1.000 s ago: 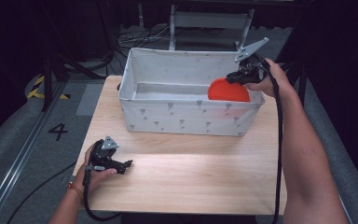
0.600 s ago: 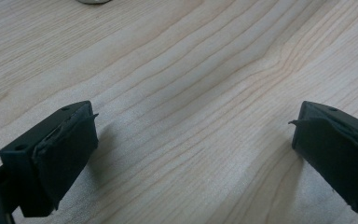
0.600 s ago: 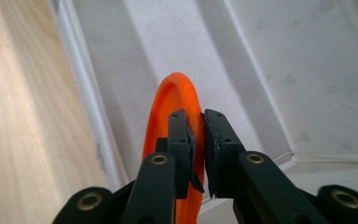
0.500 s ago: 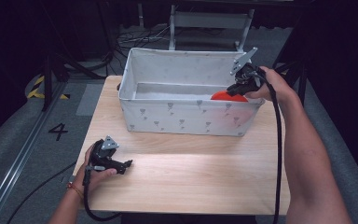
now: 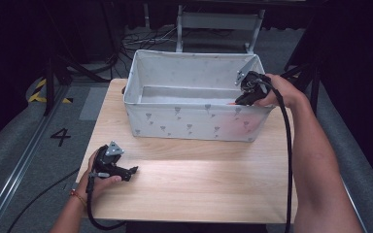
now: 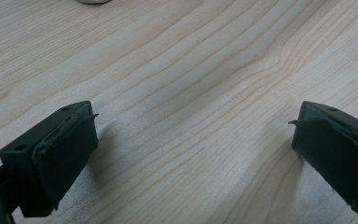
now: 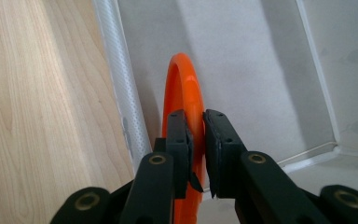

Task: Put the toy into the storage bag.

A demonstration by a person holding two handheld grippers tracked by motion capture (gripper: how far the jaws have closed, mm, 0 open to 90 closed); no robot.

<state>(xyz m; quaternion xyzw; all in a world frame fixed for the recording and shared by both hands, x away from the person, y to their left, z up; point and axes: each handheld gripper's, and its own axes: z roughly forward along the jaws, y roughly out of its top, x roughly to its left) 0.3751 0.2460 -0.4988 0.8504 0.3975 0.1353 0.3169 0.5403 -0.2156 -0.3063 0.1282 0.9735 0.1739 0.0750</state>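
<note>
An orange plate (image 7: pixel 186 88) hangs on edge just inside the near right wall of a white fabric bin (image 5: pixel 194 121). My right gripper (image 7: pixel 196 119) is shut on its rim. In the high view, the right gripper (image 5: pixel 243 98) dips over the bin's right front corner. Just a sliver of the plate (image 5: pixel 232 103) shows above the wall there. My left gripper (image 5: pixel 132 171) rests low on the wooden table (image 5: pixel 199 179) near its front left, far from the bin. Its jaws stand wide apart with bare wood between them in the left gripper view (image 6: pixel 193 140).
The bin stands across the back half of the table, with its grey floor (image 7: pixel 242 70) bare beside the plate. Cables trail from both grippers. Dark floor, a metal rail and a stand surround the table.
My right gripper has gone down into the bin with the plate, which has sunk almost out of sight behind the wall. The left gripper has stayed put.
</note>
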